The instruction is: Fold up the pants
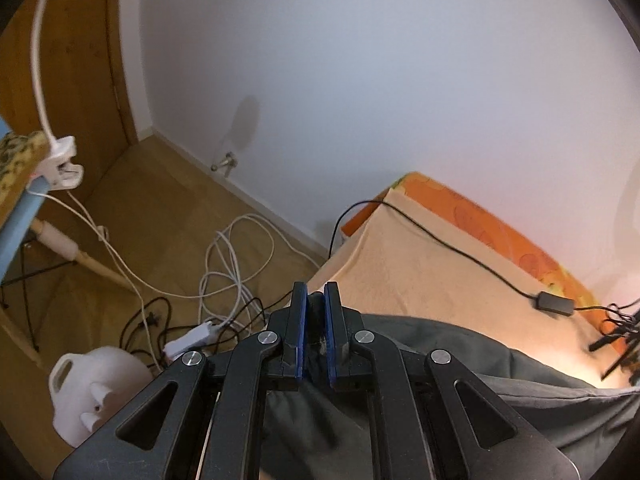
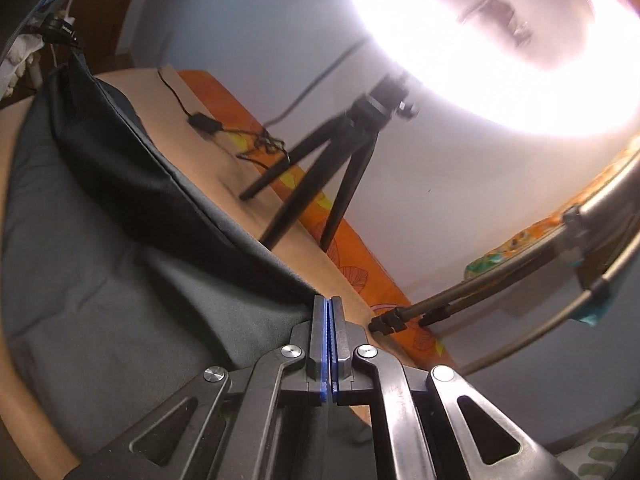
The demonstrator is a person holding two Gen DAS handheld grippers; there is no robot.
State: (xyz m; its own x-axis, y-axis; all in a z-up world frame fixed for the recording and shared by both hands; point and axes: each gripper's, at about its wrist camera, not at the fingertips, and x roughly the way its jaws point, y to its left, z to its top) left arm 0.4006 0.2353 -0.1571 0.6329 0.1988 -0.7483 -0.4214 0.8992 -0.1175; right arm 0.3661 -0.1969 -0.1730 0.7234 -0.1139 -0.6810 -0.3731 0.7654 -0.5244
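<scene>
The left tool has its blue-padded fingers drawn nearly together, with a fold of the dark grey fabric pants pinched in the narrow gap between them. From that grip the pants hang back under the tool and spread to the right over the cream-coloured cloth cover of the worktop, whose far edge shows an orange patterned strip. A thin black cable with a small black box lies across the cream cover beyond the pants.

Left of the worktop, on the wooden floor, lie tangled white and black cords and a white plastic jug with a handle.

The right tool has its pads pressed fully together; an edge of the pants runs up to the fingertips and appears caught there. The garment stretches leftward, raised in a taut dark fold above a flatter layer on the worktop. A small black tripod stands on the cover beyond, beneath a glaring ring light.
</scene>
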